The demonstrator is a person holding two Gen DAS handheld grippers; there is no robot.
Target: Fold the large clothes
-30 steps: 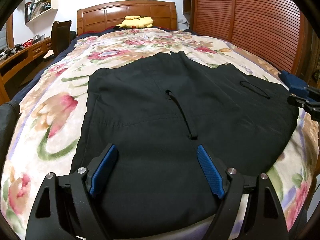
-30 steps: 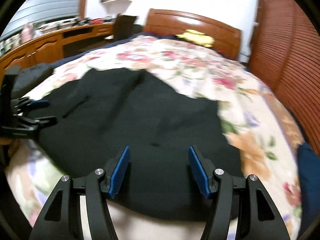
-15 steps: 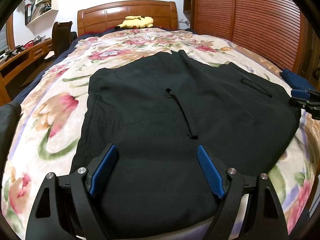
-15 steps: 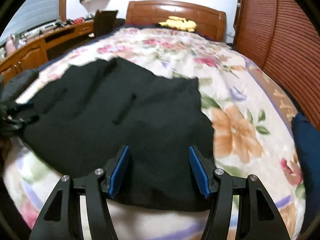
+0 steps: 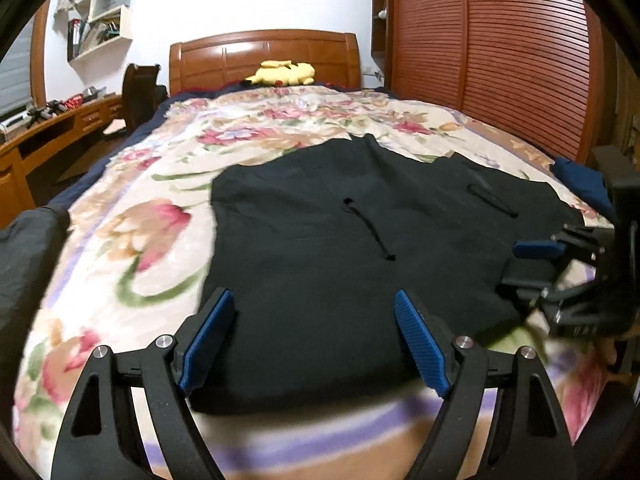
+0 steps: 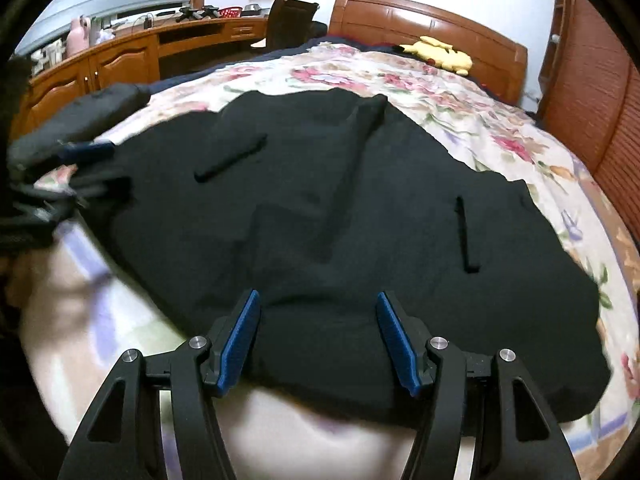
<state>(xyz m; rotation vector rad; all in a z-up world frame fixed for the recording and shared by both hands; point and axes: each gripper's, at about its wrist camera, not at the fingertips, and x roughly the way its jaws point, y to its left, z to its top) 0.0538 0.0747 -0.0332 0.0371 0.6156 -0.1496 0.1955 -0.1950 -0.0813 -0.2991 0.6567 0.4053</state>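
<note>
Left wrist view: the left gripper (image 5: 314,340) hangs with its jaws wide and nothing between the blue pads, just over the near hem of the black garment (image 5: 360,248). The garment lies spread flat on the floral bedspread (image 5: 132,240), and looks like shorts or trousers, though the exact kind is hard to tell. A drawstring (image 5: 370,230) lies on the cloth ahead of the jaws. At the right edge of this view the right gripper (image 5: 532,268) hovers at the garment's far side edge, blurred; a dark blue folded cloth (image 5: 580,184) lies beyond it. A yellow plush toy (image 5: 282,74) sits by the headboard, well apart from the work.

Right wrist view: the right gripper (image 6: 318,338) is moderately open and empty, its pads just above the garment's (image 6: 320,200) near edge, where the cloth bulges slightly. The left gripper (image 6: 76,168) shows blurred at the left, beside the garment's other end.

The step in hand looks like taking hold of the near edge with both claws. To do it well, each claw should come down on a corner, pinch only the garment and not the bedspread beneath, and both should lift together so the fold lands straight; tucking the drawstrings inside would keep the fold tidy
</note>
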